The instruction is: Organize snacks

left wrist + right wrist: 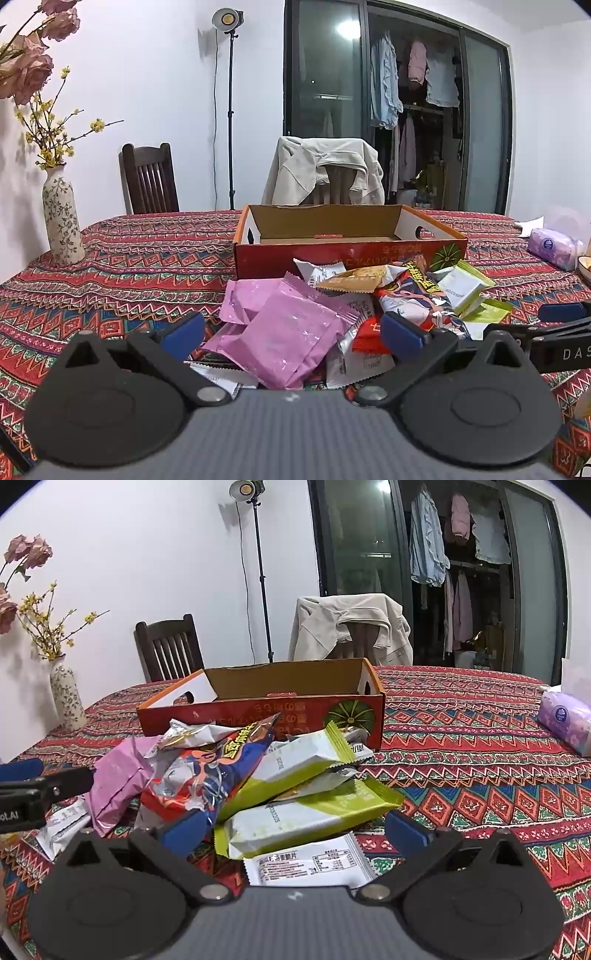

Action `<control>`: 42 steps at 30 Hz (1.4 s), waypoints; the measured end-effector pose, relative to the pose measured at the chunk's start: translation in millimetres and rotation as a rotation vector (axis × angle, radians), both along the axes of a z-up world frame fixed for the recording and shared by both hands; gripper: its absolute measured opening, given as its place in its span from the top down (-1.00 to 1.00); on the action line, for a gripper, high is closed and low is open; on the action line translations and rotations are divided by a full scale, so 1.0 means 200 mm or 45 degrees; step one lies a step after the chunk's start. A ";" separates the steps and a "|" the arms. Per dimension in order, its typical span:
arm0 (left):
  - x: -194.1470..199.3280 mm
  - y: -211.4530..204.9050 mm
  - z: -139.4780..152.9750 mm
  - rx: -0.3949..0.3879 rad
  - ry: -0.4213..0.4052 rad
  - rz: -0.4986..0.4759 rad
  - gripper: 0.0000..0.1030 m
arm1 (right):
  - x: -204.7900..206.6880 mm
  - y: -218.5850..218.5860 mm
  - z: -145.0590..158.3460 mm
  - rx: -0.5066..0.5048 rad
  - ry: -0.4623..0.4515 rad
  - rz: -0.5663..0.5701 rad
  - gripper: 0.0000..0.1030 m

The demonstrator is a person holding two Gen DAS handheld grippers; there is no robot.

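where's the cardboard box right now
The cardboard box sits mid-table on the patterned cloth in both wrist views, open side up, directly behind the heap of snack packets and in front of the chair draped with a beige jacket.

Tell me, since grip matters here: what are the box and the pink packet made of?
Box: looks like cardboard, brown matte inside with a raw cut rim, red printed outside. Pink packet: seemingly thin plastic film, glossy highlights, crinkles, serrated sealed edge.
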State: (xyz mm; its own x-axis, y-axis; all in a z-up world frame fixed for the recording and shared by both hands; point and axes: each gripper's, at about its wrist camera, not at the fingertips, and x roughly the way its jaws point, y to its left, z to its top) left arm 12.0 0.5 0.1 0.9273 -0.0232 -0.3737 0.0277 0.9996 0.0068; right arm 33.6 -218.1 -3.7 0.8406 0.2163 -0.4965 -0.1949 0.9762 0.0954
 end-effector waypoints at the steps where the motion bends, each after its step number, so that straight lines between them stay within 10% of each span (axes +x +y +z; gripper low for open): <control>1: 0.00 0.00 0.00 -0.001 0.001 0.000 -1.00 | 0.00 0.00 0.00 0.000 0.000 0.000 -1.00; 42: -0.02 0.00 0.00 -0.024 -0.005 -0.005 -1.00 | -0.02 0.01 -0.01 0.004 0.006 0.013 -1.00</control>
State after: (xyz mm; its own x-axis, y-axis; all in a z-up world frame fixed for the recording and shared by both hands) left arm 7.0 0.0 -0.9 0.9285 -0.0341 -0.3697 0.0319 0.9994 -0.0122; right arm 29.9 -215.8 -6.4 0.8361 0.2264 -0.4996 -0.2044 0.9738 0.0993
